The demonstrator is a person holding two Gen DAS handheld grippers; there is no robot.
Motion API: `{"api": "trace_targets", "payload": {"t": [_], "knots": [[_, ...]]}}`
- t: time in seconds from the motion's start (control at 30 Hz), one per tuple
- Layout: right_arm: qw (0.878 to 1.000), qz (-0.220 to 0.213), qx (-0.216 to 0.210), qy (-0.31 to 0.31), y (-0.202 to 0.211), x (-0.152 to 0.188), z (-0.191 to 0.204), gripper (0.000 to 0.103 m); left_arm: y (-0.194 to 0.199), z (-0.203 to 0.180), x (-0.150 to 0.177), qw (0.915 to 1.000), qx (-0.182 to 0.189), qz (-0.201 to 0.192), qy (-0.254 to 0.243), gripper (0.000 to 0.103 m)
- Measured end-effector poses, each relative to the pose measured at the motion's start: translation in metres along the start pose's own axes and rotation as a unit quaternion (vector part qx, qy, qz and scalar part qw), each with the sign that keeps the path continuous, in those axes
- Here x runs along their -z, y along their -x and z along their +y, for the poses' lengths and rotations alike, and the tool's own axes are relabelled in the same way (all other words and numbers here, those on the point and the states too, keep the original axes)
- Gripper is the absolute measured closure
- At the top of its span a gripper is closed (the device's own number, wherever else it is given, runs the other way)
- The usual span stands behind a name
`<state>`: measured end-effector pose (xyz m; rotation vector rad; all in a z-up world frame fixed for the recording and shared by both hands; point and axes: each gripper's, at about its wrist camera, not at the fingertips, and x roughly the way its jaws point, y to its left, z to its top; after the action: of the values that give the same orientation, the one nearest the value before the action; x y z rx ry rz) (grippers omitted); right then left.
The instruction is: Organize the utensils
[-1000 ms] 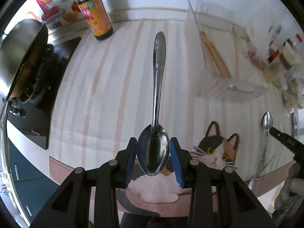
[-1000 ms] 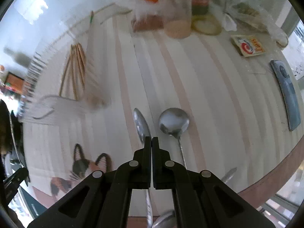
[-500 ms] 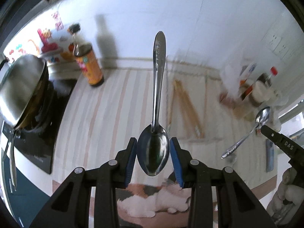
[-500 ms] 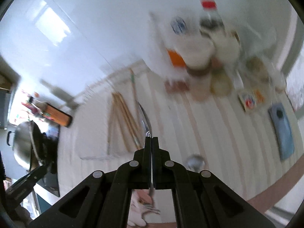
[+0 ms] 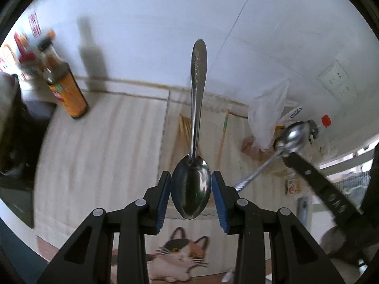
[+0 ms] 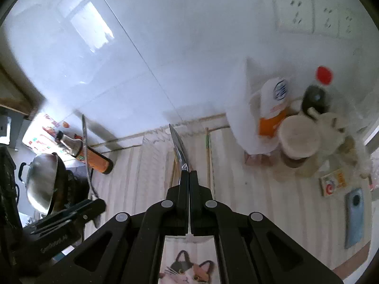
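Carry step: my left gripper (image 5: 191,190) clamps polished steel spoon (image 5: 197,108); right gripper (image 6: 189,179) pinches second steel spoon (image 6: 178,146). Next: lower both into clear plastic tray (image 5: 165,118).

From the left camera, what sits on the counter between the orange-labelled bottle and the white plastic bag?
In the left wrist view, between the bottle and the bag lies a clear tray holding chopsticks; the held spoon crosses in front.

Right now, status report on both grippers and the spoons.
Left gripper shut on large spoon by its bowl. Right gripper shut on second spoon. Both airborne above clear organizer tray; path unobstructed.
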<state>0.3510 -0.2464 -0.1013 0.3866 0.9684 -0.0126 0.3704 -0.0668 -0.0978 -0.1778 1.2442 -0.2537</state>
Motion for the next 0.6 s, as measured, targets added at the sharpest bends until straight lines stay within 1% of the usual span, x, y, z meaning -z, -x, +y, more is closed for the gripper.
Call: {"api": "trace_targets", "payload": {"t": [0.07,0.13,0.2,0.27,0.3,0.33,0.37,0.4,0.43,0.47,0.5,0.53,0.57,0.6], "knots": [[1.0,0.02,0.0,0.002,-0.02,-0.001,0.001,0.103,-0.016,0.001,-0.007,0.9997,0.01,0.02,0.01,0.071],[0.998,0.058,-0.006,0.013,-0.044,-0.002,0.003,0.103,-0.028,0.001,-0.01,0.9991,0.013,0.035,0.018,0.07],[0.996,0.086,-0.008,0.014,-0.06,-0.001,0.003,0.102,-0.035,0.003,-0.012,0.9986,0.015,0.047,0.022,0.07],[0.996,0.093,-0.007,0.008,-0.067,0.003,-0.003,0.102,-0.036,0.005,-0.012,0.9987,0.008,0.046,0.021,0.07],[0.996,0.094,-0.003,0.005,-0.067,0.006,-0.007,0.1,-0.035,0.006,-0.012,0.9989,0.002,0.043,0.018,0.068],[0.996,0.094,0.001,0.001,-0.065,0.008,-0.012,0.096,-0.034,0.006,-0.011,0.9992,-0.007,0.038,0.012,0.059],[0.996,0.092,0.006,-0.005,-0.061,0.012,-0.019,0.092,-0.032,0.007,-0.009,0.9993,-0.021,0.031,0.005,0.053],[0.996,0.089,0.008,-0.01,-0.057,0.014,-0.025,0.091,-0.03,0.008,-0.008,0.9992,-0.03,0.026,0.002,0.044],[0.996,0.087,0.013,-0.016,-0.052,0.018,-0.032,0.087,-0.028,0.009,-0.006,0.9991,-0.037,0.021,-0.001,0.041],[0.996,0.085,0.02,-0.023,-0.045,0.021,-0.04,0.081,-0.026,0.011,-0.003,0.9987,-0.048,0.014,-0.005,0.04],[0.996,0.081,0.026,-0.033,-0.037,0.025,-0.05,0.077,-0.024,0.012,0.001,0.9978,-0.065,0.008,-0.011,0.04],[0.996,0.075,0.031,-0.045,-0.028,0.032,-0.062,0.068,-0.022,0.012,0.004,0.9972,-0.073,0.003,-0.016,0.035],[0.995,0.07,0.038,-0.058,-0.02,0.039,-0.074,0.06,-0.02,0.011,0.011,0.9957,-0.089,-0.008,-0.025,0.03],[0.994,0.067,0.048,-0.071,-0.013,0.046,-0.085,0.058,-0.018,0.012,0.014,0.9946,-0.099,-0.016,-0.029,0.018]]}}
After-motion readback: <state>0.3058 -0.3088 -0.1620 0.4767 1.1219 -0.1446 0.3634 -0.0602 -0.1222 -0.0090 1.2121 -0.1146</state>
